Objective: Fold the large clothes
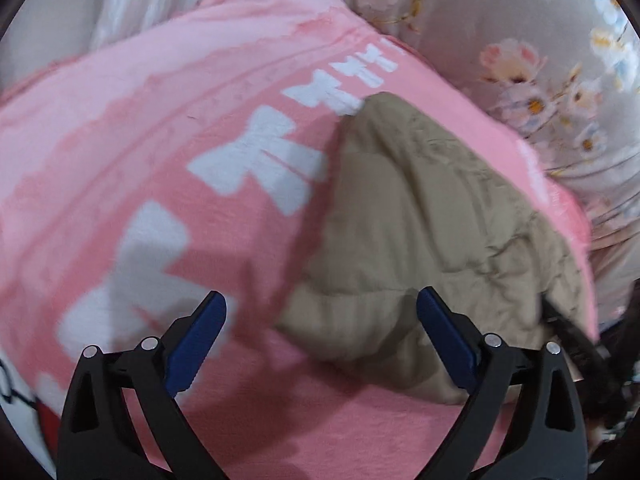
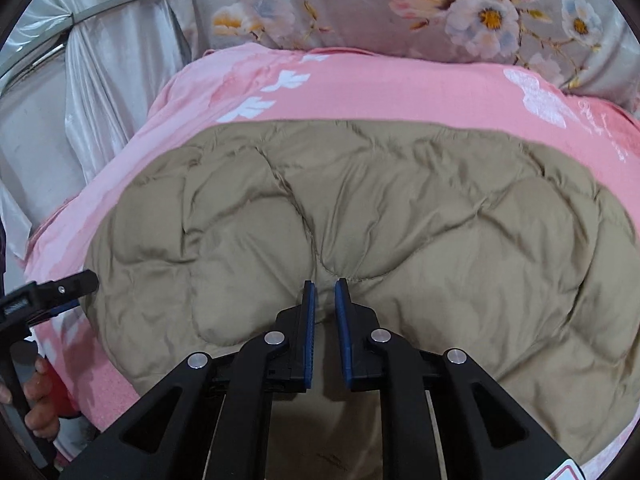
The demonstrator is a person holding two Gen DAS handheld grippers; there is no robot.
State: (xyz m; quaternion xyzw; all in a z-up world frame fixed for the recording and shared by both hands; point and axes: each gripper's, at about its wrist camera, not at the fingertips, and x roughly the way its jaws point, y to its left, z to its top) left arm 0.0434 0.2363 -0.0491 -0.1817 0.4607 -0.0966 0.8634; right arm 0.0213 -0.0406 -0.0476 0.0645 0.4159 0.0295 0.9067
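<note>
A khaki quilted puffer jacket [image 2: 360, 208] lies spread flat on a pink bedsheet [image 2: 380, 92] printed with white bows. In the right wrist view my right gripper [image 2: 325, 285] hovers over the jacket's near middle. Its blue pads stand a narrow gap apart with no cloth pinched between them. My left gripper [image 1: 322, 296] is wide open above the sheet, at the corner of the jacket [image 1: 420, 208], with nothing between its fingers. The left gripper's fingertip [image 2: 86, 282] also shows in the right wrist view at the jacket's left edge, with the person's hand [image 2: 40, 404] on its handle.
Grey floral bedding [image 2: 360, 4] is piled along the far side of the bed and also shows in the left wrist view [image 1: 552, 88]. A white curtain [image 2: 104, 64] hangs at the far left, past the edge of the bed.
</note>
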